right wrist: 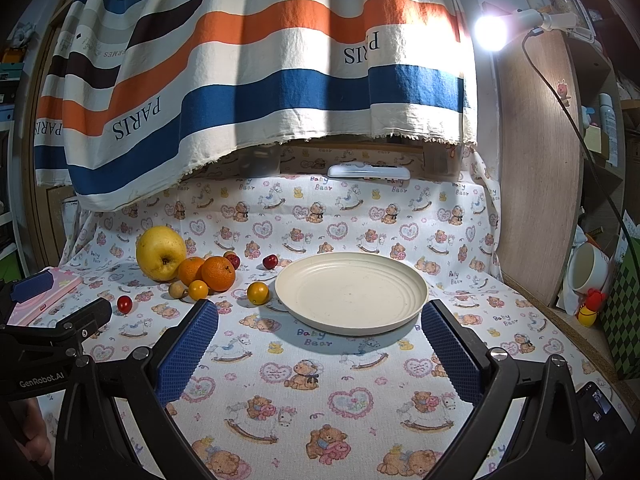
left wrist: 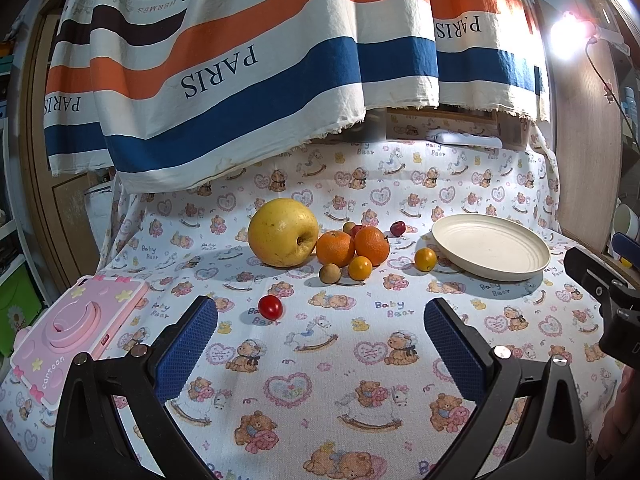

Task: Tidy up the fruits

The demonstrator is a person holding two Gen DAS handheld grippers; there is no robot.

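At ten o'clock from the bare cream plate, the yellow apple, tangerines and cherry tomatoes cluster unsorted on the cloth, so left gripper and right gripper both hover wide, holding nothing.

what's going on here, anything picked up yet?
Not yet. The left gripper and right gripper both hover open and hold nothing. The plate is bare. The apple, two oranges and the small fruits all sit on the tablecloth left of the plate.
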